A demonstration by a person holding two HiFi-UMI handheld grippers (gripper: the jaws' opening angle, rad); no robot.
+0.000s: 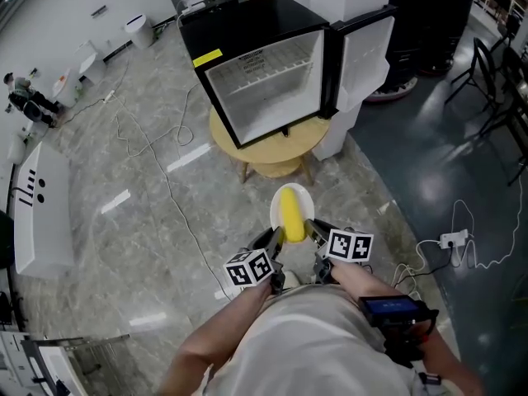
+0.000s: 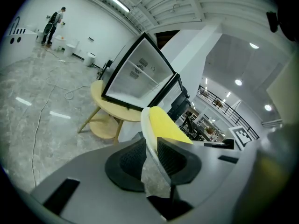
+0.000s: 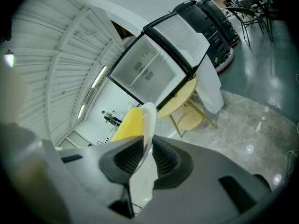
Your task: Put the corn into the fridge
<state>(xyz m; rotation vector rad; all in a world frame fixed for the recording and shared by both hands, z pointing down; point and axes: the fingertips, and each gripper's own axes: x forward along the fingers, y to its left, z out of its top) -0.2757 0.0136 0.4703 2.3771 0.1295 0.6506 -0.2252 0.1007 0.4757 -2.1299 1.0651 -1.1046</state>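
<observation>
**Corn on its plate, carried toward the open fridge**

The corn (image 1: 290, 213) lies on a small white plate (image 1: 304, 197), and the plate is held in the air above the floor (image 1: 124, 221). The left gripper (image 1: 274, 238) has its jaws closed on the rim of the plate at one side. The right gripper (image 1: 315, 228) has its jaws closed on the rim at the opposite side. Each gripper view shows the thin white edge pressed between the two dark jaws. No jaw touches the corn itself.

Ahead, the fridge (image 1: 264, 81) stands on a round wooden tabletop (image 1: 276, 148). Its door (image 1: 364, 54) stands open to the right, and one wire shelf (image 1: 264, 66) shows in the upper part of the inside.

I judge that this is the carrying step, because the corn is well apart from the fridge. The next move asks for both grippers to go forward together, with the plate kept level so that the corn does not roll. Then the plate must pass through the opening without hitting the frame or the door.
</observation>
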